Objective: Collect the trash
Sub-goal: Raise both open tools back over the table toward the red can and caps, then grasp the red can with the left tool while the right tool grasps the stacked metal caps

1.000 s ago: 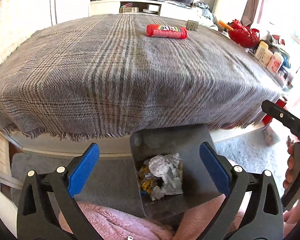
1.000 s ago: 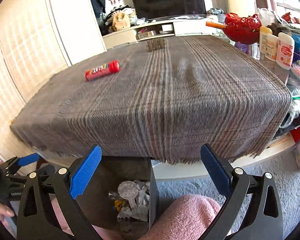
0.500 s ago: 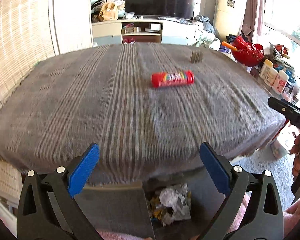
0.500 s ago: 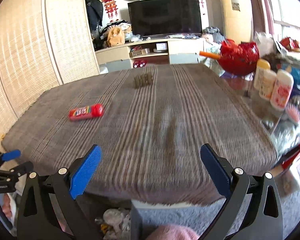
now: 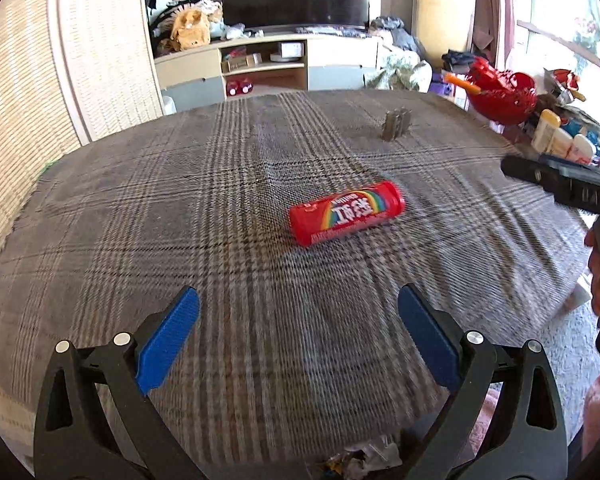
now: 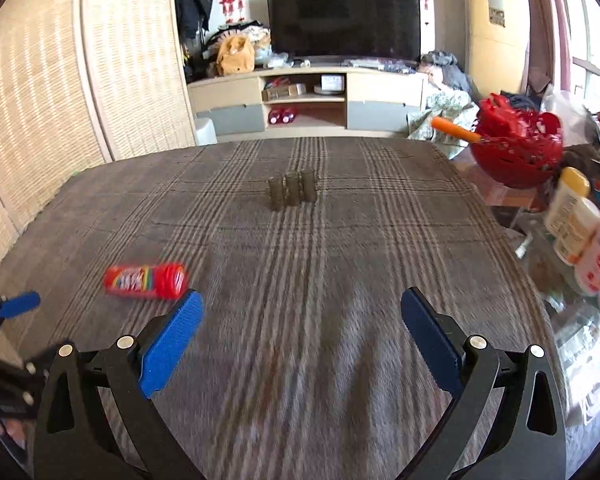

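Observation:
A red candy tube with a rainbow label (image 5: 346, 212) lies on its side on the plaid-covered table (image 5: 180, 200); it also shows in the right wrist view (image 6: 146, 281), at the left. My left gripper (image 5: 298, 340) is open and empty above the near table edge, the tube ahead of it. My right gripper (image 6: 302, 340) is open and empty over the table, the tube beyond its left finger. Crumpled trash in a bin (image 5: 360, 462) peeks below the table edge.
Three small brown cylinders (image 6: 292, 194) stand together mid-table toward the far side. A red bowl (image 6: 516, 152) and several bottles (image 6: 580, 232) crowd a side surface at the right. A TV stand (image 6: 300, 100) is behind the table.
Both grippers have risen from beside the bin below the table edge to above the tabletop and moved forward. The tube now looks nearer. The bin has dropped almost out of view.

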Available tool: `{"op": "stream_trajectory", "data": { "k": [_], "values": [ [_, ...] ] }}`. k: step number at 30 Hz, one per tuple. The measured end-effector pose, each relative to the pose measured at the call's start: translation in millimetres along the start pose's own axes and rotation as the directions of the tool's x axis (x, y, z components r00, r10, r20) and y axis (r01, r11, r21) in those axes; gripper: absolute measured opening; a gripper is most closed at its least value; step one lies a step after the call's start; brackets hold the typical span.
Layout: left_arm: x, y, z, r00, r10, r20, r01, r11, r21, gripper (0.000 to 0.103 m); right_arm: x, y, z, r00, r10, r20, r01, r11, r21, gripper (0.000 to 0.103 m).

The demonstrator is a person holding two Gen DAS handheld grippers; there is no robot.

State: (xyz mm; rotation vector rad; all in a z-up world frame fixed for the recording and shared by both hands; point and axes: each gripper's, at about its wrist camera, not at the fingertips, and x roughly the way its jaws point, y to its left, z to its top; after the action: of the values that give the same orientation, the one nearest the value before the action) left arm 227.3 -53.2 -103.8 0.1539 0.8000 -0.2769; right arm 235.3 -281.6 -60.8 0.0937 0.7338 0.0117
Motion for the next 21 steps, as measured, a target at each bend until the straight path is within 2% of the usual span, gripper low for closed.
{"op": "stream_trajectory", "data": {
  "k": [6,10,21],
  "values": [
    [41.6,6.3,20.0,0.998,0.025,-0.064,-0.024,0.999,0.027,0.086,52.9,11.6,38.0,0.998,-0.03,-0.048,0.031,0.999,0.011,0.1],
    [57.4,4.7,27.4,0.996,0.015,-0.091,-0.009,0.998,0.058,0.083,82.1,16.5,51.5,0.997,-0.024,-0.079,0.027,0.999,0.034,0.1],
    [88.9,-5.7,56.5,0.988,-0.068,-0.14,0.085,0.99,0.114,0.083,134.1,15.7,72.5,0.987,-0.068,-0.147,0.079,0.994,0.076,0.1]
  ]
}}
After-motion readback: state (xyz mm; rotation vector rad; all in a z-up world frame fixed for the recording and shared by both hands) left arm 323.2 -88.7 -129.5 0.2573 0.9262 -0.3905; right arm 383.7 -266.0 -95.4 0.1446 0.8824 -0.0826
